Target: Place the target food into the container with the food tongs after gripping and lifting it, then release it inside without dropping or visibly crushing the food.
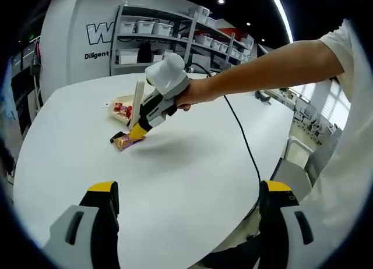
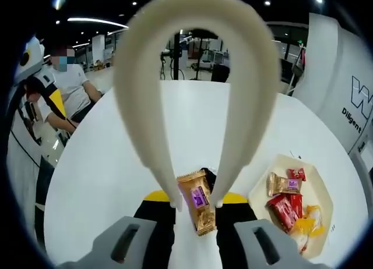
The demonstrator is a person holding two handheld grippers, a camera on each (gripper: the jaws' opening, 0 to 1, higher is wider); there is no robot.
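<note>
Bright, even indoor light; strong fisheye bending at the edges.
Ceiling spots and a light strip point(image 1: 284, 16) glare overhead; the white table point(image 1: 175, 181) shows soft shadows. The tongs point(image 2: 195, 59) are blurred close to the right gripper view's lens.

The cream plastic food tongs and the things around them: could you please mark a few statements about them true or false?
1. The cream plastic food tongs straddle a gold-wrapped snack bar with a purple label. True.
2. The pale shallow tray holds no food. False: it holds red, gold and orange wrapped sweets.
3. The snack bar lies on the white round table. True.
4. The left gripper holds the tongs. False: its jaws are open; the right gripper holds them.
</note>
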